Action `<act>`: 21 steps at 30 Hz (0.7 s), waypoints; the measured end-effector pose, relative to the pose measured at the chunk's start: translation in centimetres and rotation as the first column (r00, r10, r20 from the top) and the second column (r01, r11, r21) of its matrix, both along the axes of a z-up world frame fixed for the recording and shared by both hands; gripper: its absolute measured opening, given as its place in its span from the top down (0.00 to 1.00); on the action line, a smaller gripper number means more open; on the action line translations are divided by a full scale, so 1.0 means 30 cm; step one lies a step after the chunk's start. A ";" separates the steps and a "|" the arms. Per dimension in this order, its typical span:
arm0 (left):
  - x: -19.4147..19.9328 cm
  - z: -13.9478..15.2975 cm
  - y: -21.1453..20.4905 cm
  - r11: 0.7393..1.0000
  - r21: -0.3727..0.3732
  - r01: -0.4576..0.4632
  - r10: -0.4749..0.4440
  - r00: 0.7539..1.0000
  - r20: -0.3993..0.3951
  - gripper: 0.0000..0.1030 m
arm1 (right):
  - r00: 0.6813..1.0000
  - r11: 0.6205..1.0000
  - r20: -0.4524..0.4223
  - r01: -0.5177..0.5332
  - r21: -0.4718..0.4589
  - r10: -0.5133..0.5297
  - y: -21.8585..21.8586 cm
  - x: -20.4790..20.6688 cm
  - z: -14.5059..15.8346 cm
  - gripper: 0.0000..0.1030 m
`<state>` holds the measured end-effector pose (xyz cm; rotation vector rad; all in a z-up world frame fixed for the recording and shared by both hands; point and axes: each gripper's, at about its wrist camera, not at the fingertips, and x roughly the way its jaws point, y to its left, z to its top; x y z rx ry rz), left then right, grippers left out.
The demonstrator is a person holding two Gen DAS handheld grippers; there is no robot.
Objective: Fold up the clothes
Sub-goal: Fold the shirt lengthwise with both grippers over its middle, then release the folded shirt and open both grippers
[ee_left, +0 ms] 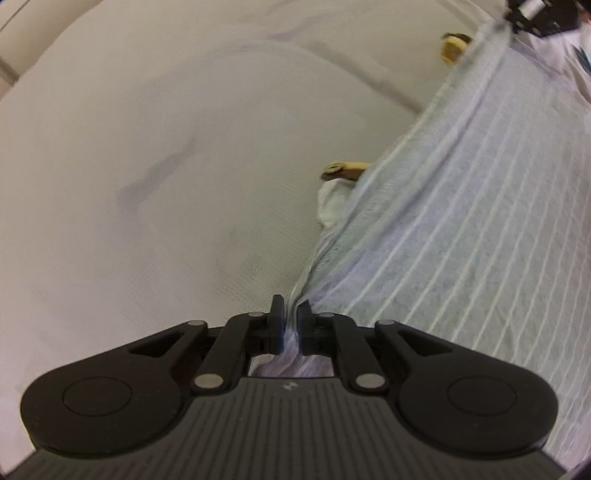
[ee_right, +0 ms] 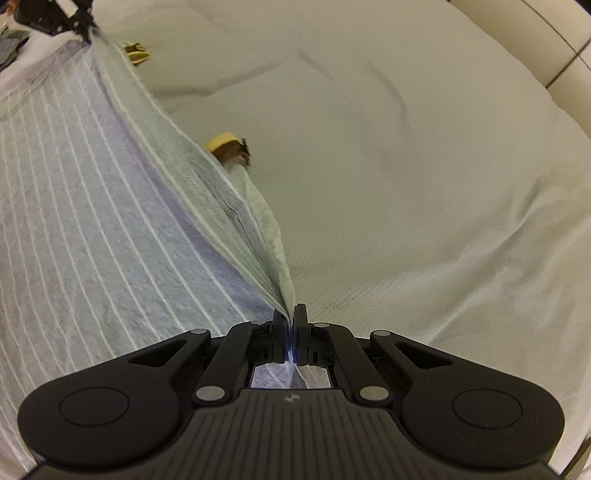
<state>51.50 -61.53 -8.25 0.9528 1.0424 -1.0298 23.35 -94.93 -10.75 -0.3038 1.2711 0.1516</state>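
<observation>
A grey-blue garment with thin white stripes (ee_left: 461, 221) (ee_right: 92, 221) is stretched between both grippers above a white bed cover (ee_left: 147, 147) (ee_right: 406, 184). My left gripper (ee_left: 290, 306) pinches one bunched corner, with cloth filling the narrow gap between its fingers. My right gripper (ee_right: 290, 312) is shut tight on the other corner. The held edge runs taut from one gripper to the other. The right gripper (ee_left: 532, 14) also shows at the top right of the left wrist view, and the left gripper (ee_right: 62, 18) at the top left of the right wrist view.
A white cloth (ee_left: 330, 206) (ee_right: 266, 218) with a yellow-and-brown piece (ee_left: 343, 170) (ee_right: 229, 146) peeks out from under the garment's edge. A second yellow piece (ee_left: 454, 42) (ee_right: 136, 51) lies farther along. A beige padded edge (ee_left: 11, 37) (ee_right: 554, 37) borders the bed.
</observation>
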 end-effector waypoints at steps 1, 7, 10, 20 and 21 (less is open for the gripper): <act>0.015 -0.001 0.008 0.999 -0.006 -0.038 0.038 0.999 0.002 0.87 | 1.000 1.000 -0.003 0.012 0.000 -0.012 -0.009 0.000 -0.005 0.96; 0.102 0.041 0.124 0.943 -0.084 -0.323 0.324 0.946 0.004 0.82 | 0.989 0.987 0.046 0.146 -0.059 -0.144 -0.085 -0.023 0.012 0.72; 0.069 0.084 0.170 0.916 -0.133 -0.379 0.382 0.924 -0.001 0.82 | 0.971 0.969 0.064 0.236 -0.079 -0.231 -0.100 -0.058 0.039 0.71; -0.200 -0.017 0.006 0.969 -0.156 -0.193 0.171 0.975 -0.143 0.82 | 0.951 0.950 0.111 0.273 0.150 -0.290 0.113 -0.129 0.094 0.71; -0.211 -0.040 -0.024 0.974 -0.146 -0.171 0.151 0.978 -0.142 0.82 | 0.962 0.956 0.089 0.239 0.169 -0.256 0.145 -0.110 0.074 0.71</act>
